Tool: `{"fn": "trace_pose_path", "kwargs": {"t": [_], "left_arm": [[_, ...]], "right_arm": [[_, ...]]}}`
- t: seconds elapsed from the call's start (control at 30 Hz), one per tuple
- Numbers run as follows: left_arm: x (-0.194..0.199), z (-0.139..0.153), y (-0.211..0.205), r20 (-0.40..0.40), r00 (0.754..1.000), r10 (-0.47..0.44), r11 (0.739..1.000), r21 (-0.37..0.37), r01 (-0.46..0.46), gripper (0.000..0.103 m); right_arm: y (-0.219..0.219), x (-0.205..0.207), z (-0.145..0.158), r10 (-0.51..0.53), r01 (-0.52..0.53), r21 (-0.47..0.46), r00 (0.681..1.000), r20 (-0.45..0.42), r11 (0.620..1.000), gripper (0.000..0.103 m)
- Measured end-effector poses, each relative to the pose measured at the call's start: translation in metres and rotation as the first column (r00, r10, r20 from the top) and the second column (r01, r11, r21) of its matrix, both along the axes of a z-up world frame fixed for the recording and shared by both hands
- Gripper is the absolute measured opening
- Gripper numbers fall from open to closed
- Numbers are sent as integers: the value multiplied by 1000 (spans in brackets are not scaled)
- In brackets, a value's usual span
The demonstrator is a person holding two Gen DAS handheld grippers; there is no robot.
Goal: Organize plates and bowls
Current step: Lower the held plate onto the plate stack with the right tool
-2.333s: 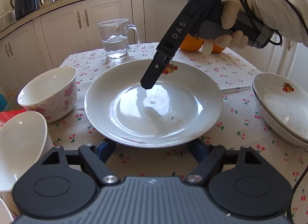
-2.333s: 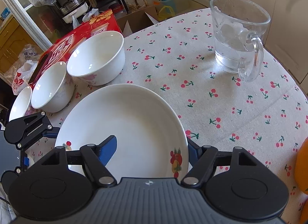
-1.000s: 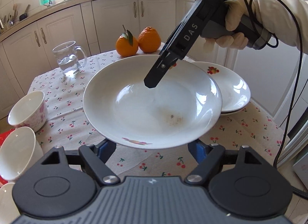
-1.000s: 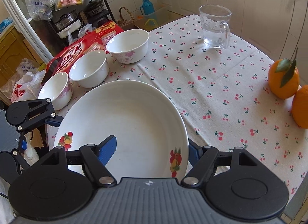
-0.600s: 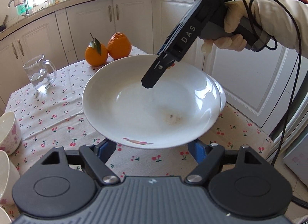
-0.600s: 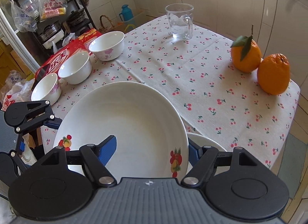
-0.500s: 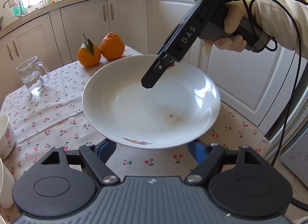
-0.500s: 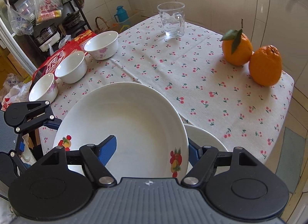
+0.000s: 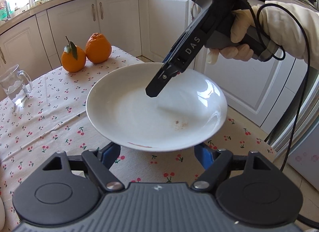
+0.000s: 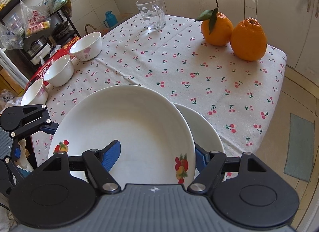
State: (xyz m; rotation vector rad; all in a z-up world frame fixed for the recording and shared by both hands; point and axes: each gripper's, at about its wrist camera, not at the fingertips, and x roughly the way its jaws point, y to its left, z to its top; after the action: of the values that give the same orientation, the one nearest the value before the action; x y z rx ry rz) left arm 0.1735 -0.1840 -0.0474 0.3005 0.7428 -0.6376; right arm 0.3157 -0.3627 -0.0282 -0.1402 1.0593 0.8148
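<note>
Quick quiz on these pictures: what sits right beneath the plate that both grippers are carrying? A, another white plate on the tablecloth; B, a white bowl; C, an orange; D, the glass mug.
A: in the right wrist view, another white plate peeks out on the tablecloth under the carried plate.

Two close wrist fisheyes facing across the shared plate (image 9: pixel 155 112), oranges (image 10: pixel 233 30) and tablecloth (image 10: pixel 179 68).

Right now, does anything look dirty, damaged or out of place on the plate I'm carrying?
Yes: the plate held by both grippers has a small brownish smudge inside its well, like dried food residue. No chips or cracks show.
</note>
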Motion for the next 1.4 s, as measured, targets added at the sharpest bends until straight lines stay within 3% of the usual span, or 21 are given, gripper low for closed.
{"fn": "trace_pose_path", "kwargs": {"t": [0.6,1.4], "left_arm": [[4,-4,-1,0,1000,-22,1000,9,22,81],[8,-8,3,8,999,-42,999,-11,42,81]], "right_arm": [[-16,2,-19,-31,31,-7,999,-27,999,80],[-35,-25,-7,-86,86,-22,996,-10,996,80]]}}
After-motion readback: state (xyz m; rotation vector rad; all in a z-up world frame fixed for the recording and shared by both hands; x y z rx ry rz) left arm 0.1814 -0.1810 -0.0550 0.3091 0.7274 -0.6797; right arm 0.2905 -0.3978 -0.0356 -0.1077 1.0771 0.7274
